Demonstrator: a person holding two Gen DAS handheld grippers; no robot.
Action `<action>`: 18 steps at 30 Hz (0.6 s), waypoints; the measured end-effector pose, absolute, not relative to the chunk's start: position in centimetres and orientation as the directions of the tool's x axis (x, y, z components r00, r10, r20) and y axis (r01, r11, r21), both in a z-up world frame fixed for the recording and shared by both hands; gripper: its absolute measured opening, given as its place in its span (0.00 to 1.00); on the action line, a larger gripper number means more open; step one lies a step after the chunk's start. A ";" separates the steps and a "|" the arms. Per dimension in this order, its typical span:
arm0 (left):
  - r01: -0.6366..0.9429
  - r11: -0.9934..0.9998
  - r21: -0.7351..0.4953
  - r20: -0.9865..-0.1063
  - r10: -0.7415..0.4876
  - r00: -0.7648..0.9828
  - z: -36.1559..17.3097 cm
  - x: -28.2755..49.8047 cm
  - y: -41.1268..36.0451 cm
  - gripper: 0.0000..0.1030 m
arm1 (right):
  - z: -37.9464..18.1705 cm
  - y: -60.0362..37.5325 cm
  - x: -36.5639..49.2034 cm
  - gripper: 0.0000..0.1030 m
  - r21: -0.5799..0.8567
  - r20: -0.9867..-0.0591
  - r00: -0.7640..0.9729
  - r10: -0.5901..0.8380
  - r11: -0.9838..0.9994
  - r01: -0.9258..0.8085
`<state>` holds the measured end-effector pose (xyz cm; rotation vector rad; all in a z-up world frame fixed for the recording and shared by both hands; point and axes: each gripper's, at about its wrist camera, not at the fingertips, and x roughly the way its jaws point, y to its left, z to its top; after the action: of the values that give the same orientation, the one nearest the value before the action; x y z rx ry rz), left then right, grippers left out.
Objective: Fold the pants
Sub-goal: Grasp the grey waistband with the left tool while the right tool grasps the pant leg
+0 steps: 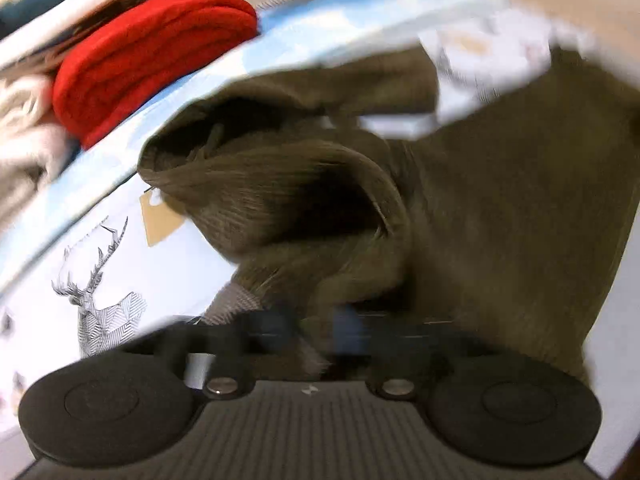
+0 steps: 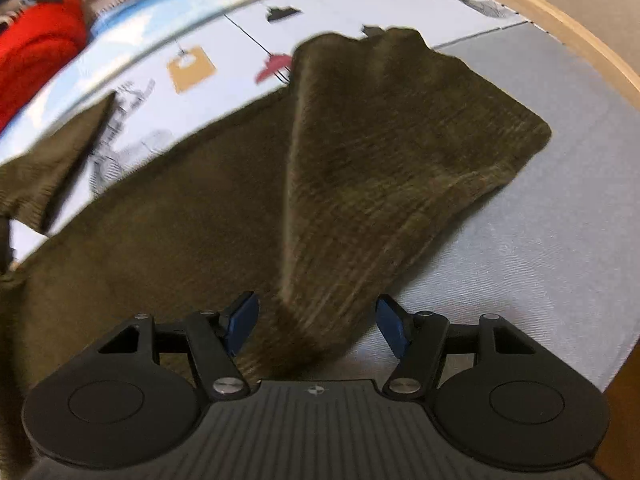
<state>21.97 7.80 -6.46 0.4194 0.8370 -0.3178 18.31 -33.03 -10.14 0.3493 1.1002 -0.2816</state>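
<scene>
Showing no legible writing: pants (image 2: 360,168)

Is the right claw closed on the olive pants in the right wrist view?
No, the right claw stands open, its blue pads apart on either side of the olive pants.

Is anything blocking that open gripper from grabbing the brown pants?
Nothing visible does. The right gripper has its jaws apart, with a raised fold of the olive-brown corduroy pants running straight between its blue fingertips, no other object intervening.
</scene>
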 end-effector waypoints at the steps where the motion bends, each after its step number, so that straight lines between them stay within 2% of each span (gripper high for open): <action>1: 0.397 0.889 0.230 -0.743 -0.103 0.661 -5.6 22.5 8.6 0.10 | -10.4 -33.1 18.6 0.65 0.128 -0.908 0.415 -0.053 0.909 0.396; 3: 0.301 0.931 0.207 -0.680 -0.085 0.729 -3.7 23.8 10.6 0.09 | -10.7 -33.5 18.7 0.64 0.119 -0.916 0.395 -0.061 0.902 0.415; 4: 0.230 0.959 0.165 -0.646 -0.071 0.760 -2.8 24.8 11.9 0.08 | -10.9 -33.6 18.7 0.55 0.116 -0.919 0.390 -0.065 0.898 0.424; 5: 0.144 0.981 0.131 -0.613 -0.034 0.789 -2.2 25.7 13.1 0.08 | -11.0 -33.8 18.7 0.42 0.113 -0.919 0.388 -0.070 0.896 0.430; 6: 0.033 0.994 0.101 -0.584 0.033 0.811 -1.8 26.7 14.4 0.08 | -11.0 -34.0 18.6 0.37 0.114 -0.919 0.388 -0.073 0.893 0.436; 8: -0.165 0.986 0.000 -0.607 0.131 0.783 -2.3 28.9 17.2 0.18 | -10.9 -34.4 18.5 0.20 0.131 -0.912 0.403 -0.069 0.884 0.448; 9: -0.213 0.975 -0.058 -0.645 0.126 0.753 -2.9 29.4 18.5 0.35 | -10.8 -34.4 18.4 0.19 0.137 -0.908 0.412 -0.070 0.881 0.452; 10: -0.242 0.966 -0.091 -0.677 0.119 0.727 -3.3 29.4 19.5 0.45 | -10.8 -34.4 18.3 0.18 0.145 -0.905 0.420 -0.068 0.879 0.455; 12: -0.306 0.943 -0.131 -0.712 0.125 0.691 -3.8 28.3 21.0 0.52 | -11.0 -34.5 18.5 0.18 0.157 -0.903 0.425 -0.060 0.876 0.456; 15: -0.348 0.906 -0.240 -0.794 0.022 0.607 -5.2 26.9 23.3 0.54 | -11.2 -34.7 18.7 0.19 0.173 -0.905 0.424 -0.041 0.874 0.454; 18: -0.294 0.910 -0.290 -0.895 -0.149 0.421 -8.6 26.2 23.3 0.72 | -11.4 -35.2 18.8 0.21 0.196 -0.904 0.426 -0.021 0.867 0.459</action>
<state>26.20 23.28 -8.63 -0.4410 1.1435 0.0946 18.81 -35.15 -11.35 0.4531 1.0981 -0.3126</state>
